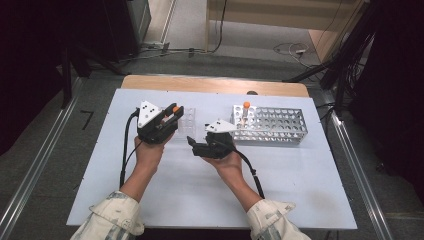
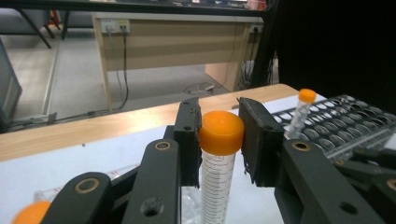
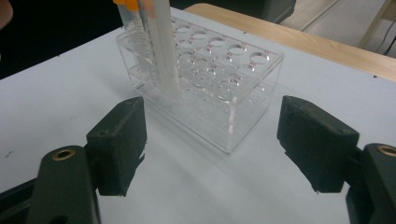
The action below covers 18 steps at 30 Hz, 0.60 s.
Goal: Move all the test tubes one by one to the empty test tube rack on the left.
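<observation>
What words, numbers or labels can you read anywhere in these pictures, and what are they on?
No readable text.
Tube held in the left gripper: printed graduation lines, any numbers too blurred to read.
Clear rack: small reddish marks beside the holes, too small to read.
Metal rack: no lettering visible.

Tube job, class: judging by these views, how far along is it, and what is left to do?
Done: one tube stands in the metal rack. In hand: the left gripper is shut on the orange cap of a second tube, held above the clear rack. The right gripper is open, holding nothing. Left: probably setting the held tube into the metal rack; another orange cap shows low beside it.
</observation>
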Tool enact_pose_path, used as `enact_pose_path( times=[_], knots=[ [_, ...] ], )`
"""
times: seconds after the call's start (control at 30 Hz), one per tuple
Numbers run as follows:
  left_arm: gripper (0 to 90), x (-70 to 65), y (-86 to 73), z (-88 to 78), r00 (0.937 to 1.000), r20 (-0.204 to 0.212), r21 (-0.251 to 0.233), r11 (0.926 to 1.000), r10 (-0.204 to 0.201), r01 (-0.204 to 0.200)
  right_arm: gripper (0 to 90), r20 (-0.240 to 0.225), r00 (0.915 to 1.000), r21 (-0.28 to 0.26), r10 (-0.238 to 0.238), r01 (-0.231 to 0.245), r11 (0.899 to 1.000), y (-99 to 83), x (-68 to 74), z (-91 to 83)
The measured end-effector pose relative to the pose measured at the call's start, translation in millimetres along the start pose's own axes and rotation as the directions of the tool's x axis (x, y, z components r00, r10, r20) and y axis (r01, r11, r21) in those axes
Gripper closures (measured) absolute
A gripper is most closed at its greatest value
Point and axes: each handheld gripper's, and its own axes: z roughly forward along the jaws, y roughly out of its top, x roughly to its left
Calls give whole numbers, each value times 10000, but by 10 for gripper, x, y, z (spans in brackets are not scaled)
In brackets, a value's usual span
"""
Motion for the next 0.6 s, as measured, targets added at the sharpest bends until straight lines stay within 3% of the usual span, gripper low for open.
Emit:
enact_pose_path(
  times=[0.6],
  knots=[
    [702,182,62,182,9962,-840,54,9997,227,-224,220,-58,10000,-73,47,-47,10000,-10,-2,-39]
  ],
)
